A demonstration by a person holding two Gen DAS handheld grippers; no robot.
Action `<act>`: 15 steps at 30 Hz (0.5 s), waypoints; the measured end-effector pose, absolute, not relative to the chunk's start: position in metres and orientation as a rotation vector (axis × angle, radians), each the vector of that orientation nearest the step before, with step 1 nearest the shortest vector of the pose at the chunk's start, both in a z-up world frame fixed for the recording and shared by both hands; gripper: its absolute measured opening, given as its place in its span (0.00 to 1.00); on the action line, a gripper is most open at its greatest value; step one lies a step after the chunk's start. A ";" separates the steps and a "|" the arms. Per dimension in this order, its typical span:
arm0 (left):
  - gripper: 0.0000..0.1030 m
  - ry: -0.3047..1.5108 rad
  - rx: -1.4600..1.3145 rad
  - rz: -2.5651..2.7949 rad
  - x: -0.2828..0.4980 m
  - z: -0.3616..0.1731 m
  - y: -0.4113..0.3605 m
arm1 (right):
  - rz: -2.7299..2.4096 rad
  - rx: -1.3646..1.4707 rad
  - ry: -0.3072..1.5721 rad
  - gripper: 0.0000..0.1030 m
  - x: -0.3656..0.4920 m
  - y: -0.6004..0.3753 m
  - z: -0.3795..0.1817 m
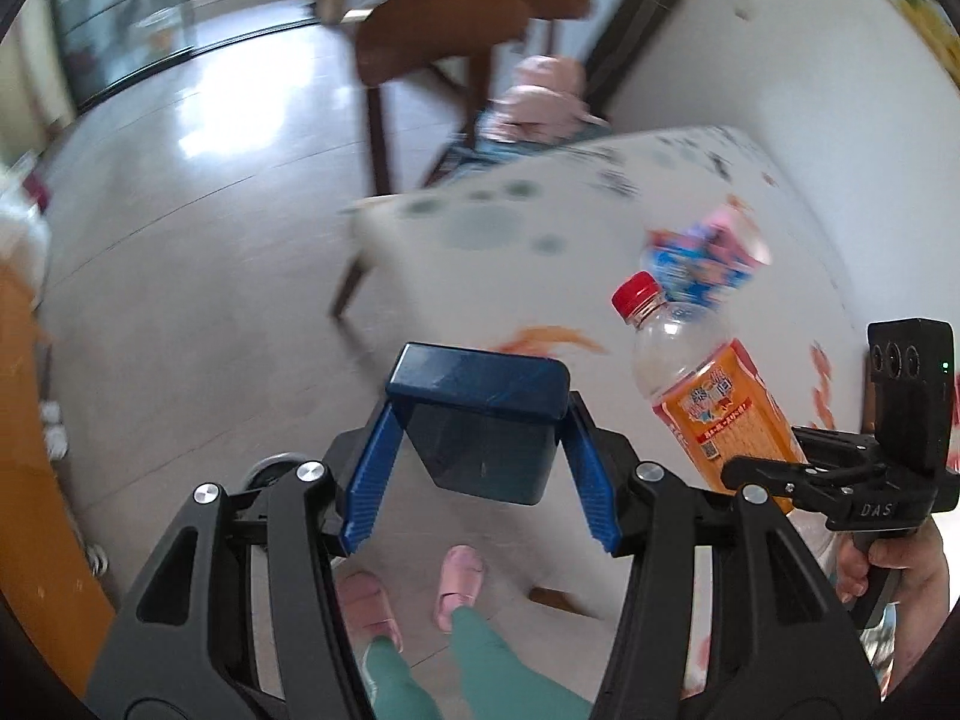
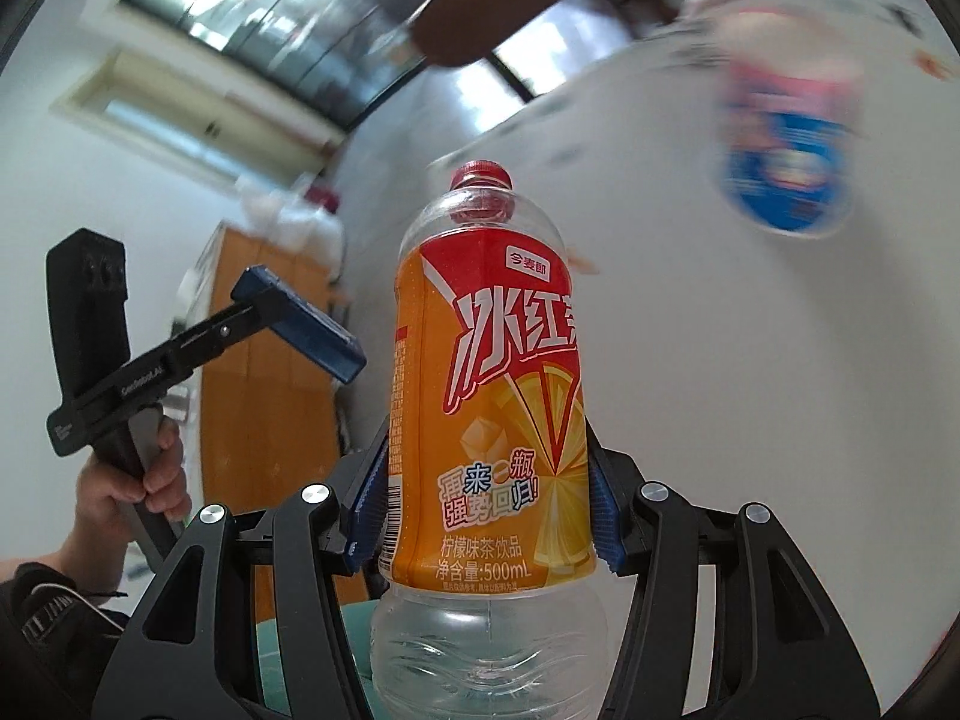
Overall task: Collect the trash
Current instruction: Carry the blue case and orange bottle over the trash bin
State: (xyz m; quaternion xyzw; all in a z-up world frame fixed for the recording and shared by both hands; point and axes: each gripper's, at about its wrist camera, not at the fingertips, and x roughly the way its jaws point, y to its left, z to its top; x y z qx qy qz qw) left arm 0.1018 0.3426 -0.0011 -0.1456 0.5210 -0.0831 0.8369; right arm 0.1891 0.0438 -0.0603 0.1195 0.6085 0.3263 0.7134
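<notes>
One plastic bottle with a red cap and an orange label fills the middle of the right wrist view, and the right gripper squeezes it on both sides of the label with its blue fingers. This view shows the big words on the label and the see-through bottom, which looks empty. In the left wrist view the same bottle is small, at the right side of the frame, tilted with its cap up and to the left. Only that view shows what the left gripper has: one dark blue box pinched between its two blue fingers, in the middle of the frame. It also shows two pink slippers on the floor at the bottom. One blurry pink and blue cup sits on the white table above the bottle. One brown chair stands at the top.
</notes>
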 end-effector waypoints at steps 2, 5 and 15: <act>0.50 1.105 -0.328 -0.120 0.096 -0.008 0.372 | 0.780 0.236 1.372 0.54 0.192 0.082 -0.067; 0.50 1.119 -0.372 -0.039 0.081 -0.021 0.417 | 0.845 0.197 1.410 0.54 0.194 0.131 -0.077; 0.50 1.203 -0.414 0.151 0.034 -0.094 0.518 | 0.965 0.018 1.582 0.54 0.178 0.274 -0.147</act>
